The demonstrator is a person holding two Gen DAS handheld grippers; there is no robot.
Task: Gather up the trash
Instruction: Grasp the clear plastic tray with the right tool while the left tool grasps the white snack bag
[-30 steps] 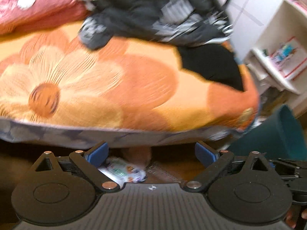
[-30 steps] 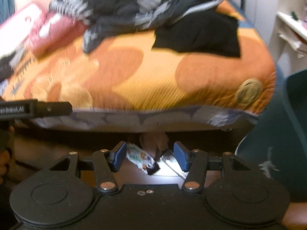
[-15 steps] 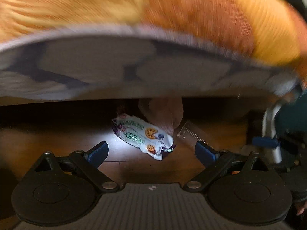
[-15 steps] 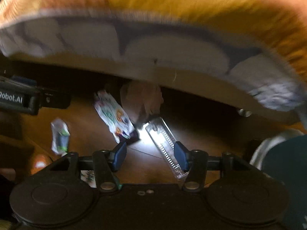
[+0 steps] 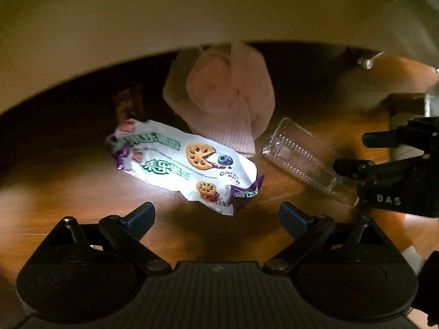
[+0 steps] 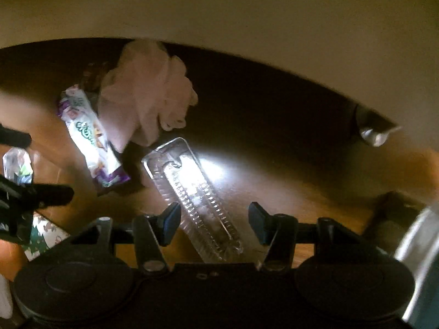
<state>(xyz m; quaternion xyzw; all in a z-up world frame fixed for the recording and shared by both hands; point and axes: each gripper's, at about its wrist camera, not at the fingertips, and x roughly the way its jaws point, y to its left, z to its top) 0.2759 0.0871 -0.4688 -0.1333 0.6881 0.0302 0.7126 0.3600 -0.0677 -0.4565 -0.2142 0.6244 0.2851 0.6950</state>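
Observation:
A white cookie wrapper [image 5: 181, 161] with green and purple print lies on the wooden floor under the bed edge. Behind it lies a crumpled pink tissue [image 5: 222, 96]. A clear plastic tray [image 5: 304, 164] lies to the right. My left gripper [image 5: 216, 216] is open, just short of the wrapper. In the right wrist view my right gripper [image 6: 214, 222] is open with the clear tray [image 6: 192, 192] between its fingers; the wrapper [image 6: 90, 139] and tissue [image 6: 148, 93] lie beyond to the left. The right gripper also shows in the left wrist view [image 5: 395, 175].
The bed edge [image 5: 192, 13] overhangs the trash closely. A small brown wrapper [image 5: 129, 107] lies behind the cookie wrapper. More small wrappers [image 6: 19, 164] lie at the left by the left gripper's body. A metal bed leg [image 6: 373, 134] stands at the right.
Both grippers have dropped lower and moved in under the bed edge toward the trash. The clear tray now sits between the right gripper's fingers. Both stay open.

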